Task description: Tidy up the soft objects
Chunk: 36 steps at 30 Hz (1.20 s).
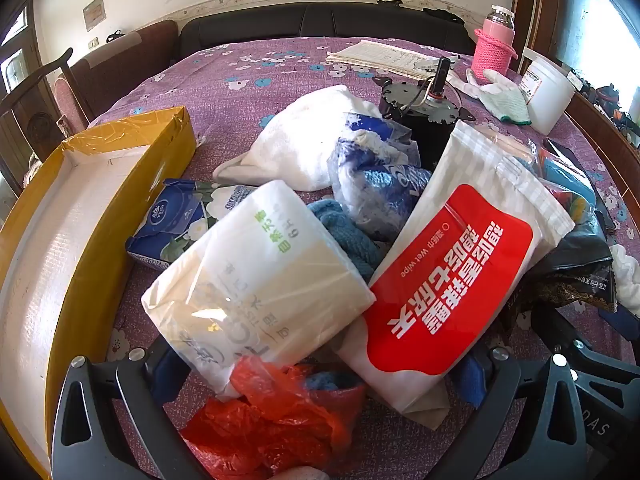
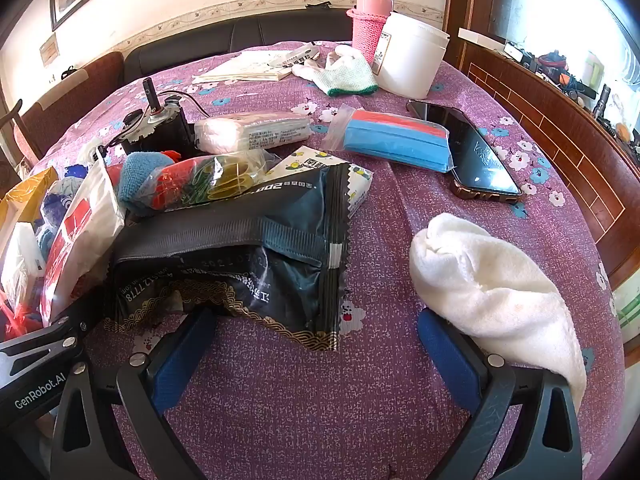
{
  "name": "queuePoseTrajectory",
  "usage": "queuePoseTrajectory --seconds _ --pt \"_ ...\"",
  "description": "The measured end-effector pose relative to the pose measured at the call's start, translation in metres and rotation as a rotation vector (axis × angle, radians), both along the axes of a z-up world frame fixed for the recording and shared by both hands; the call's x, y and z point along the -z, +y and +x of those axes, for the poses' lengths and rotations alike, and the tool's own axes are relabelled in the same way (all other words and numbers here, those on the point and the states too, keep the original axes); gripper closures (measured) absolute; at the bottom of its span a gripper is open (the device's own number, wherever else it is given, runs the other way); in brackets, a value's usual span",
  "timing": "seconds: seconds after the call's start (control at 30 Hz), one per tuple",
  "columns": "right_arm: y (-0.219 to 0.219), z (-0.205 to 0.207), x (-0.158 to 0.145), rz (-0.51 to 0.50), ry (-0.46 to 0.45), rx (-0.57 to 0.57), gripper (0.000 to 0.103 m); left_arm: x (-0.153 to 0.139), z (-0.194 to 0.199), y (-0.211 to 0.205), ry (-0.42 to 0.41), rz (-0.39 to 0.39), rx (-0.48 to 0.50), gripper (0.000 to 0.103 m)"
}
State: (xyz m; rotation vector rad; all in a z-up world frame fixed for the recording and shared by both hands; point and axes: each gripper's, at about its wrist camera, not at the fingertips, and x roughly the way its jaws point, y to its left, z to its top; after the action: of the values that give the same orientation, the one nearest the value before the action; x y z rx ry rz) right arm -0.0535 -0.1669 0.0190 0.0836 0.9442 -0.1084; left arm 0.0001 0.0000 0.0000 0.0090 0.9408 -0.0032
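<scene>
A: Left wrist view: the tissue pack (image 1: 256, 276) lies near, atop the pile, beside the wet wipe pouch (image 1: 456, 272); yellow box (image 1: 80, 216) left.
B: Light, squashy, slick film. Pinch across its middle.
A: Left gripper (image 1: 320, 376) jaws spread, empty. Right gripper (image 2: 316, 344) likewise, white towel (image 2: 492, 292) beside it.

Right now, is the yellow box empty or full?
Empty, as far as visible: the yellow box shows only its bare white floor; all soft packs lie outside on the tablecloth.
</scene>
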Motion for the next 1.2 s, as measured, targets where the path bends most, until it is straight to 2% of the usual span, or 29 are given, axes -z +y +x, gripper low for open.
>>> queuePoseTrajectory --seconds 1.0,1.2 --pt "0.0000 -0.0001 -0.0001 -0.001 -0.003 0.000 0.001 0.0001 -0.0019 0.0000 0.008 0.002 -0.012 0.000" --pt "0.0006 0.0002 0.0003 -0.005 -0.002 0.000 0.001 -0.0016 -0.0028 0.0049 0.064 0.002 0.097 0.000"
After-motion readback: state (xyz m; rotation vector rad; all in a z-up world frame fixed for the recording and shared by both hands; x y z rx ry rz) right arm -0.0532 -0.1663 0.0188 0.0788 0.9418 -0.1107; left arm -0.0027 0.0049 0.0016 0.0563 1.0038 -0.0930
